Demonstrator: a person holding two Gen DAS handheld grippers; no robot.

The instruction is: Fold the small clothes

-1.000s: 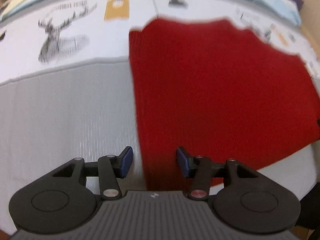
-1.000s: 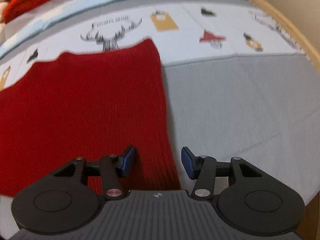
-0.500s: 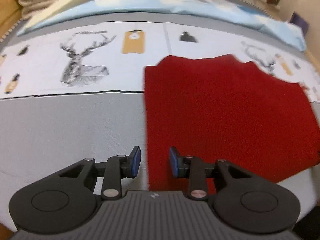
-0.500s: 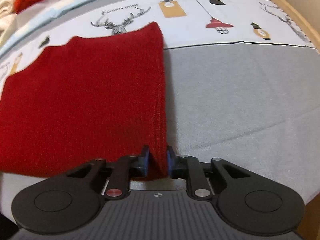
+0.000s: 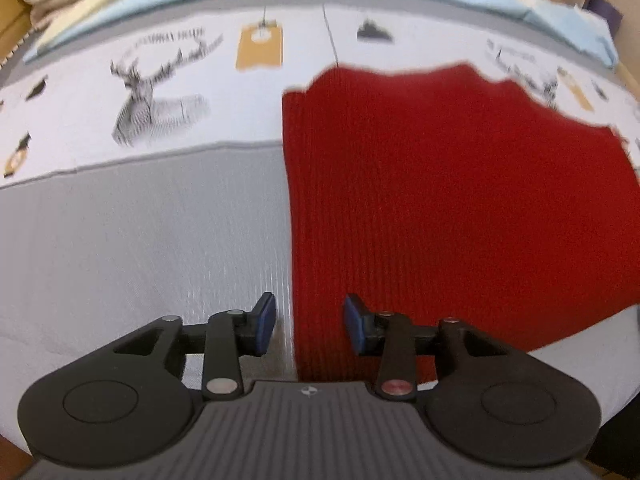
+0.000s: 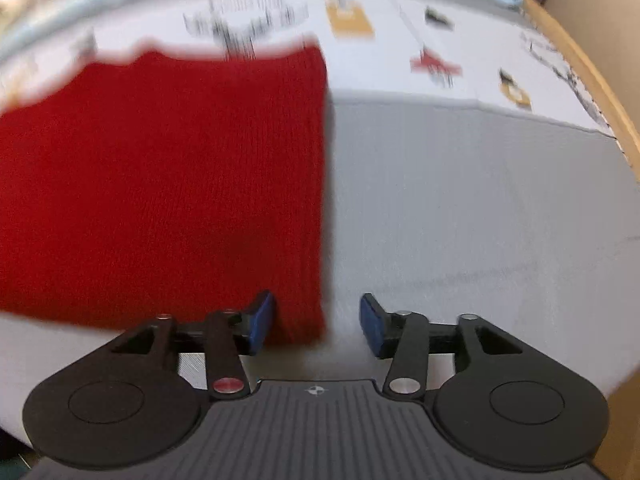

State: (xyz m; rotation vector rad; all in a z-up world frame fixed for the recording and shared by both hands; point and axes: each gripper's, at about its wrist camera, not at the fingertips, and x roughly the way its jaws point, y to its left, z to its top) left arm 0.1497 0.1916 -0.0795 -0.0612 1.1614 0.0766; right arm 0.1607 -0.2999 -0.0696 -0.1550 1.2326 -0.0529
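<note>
While both views are kinda blurry, the layout's easy to read: red knit sweater (image 5: 440, 200) lies flat on a bed w/ a gray and white printed bedsheet (image 5: 140, 220), deer print (image 5: 148, 100) off to the left of it in the left wrist cam.

Left gripper (image 5: 310, 324) has its fingers spread wide, nothing pinched. Sweater's left edge runs right down between them, so the left blue pad (image 5: 264, 322) sits over bare gray sheet and the right one over the knit.

Right gripper (image 6: 317, 322) is the mirror of that, fingers also spread apart, holding nothing. Sweater's (image 6: 160, 184) right edge and bottom corner sit in the gap, closer to the left pad (image 6: 260, 320); the right pad is over gray sheet (image 6: 460, 200). Can't tell whether the pads touch fabric or hover. Wooden bed frame edge (image 6: 592, 80) is on the far right.
</note>
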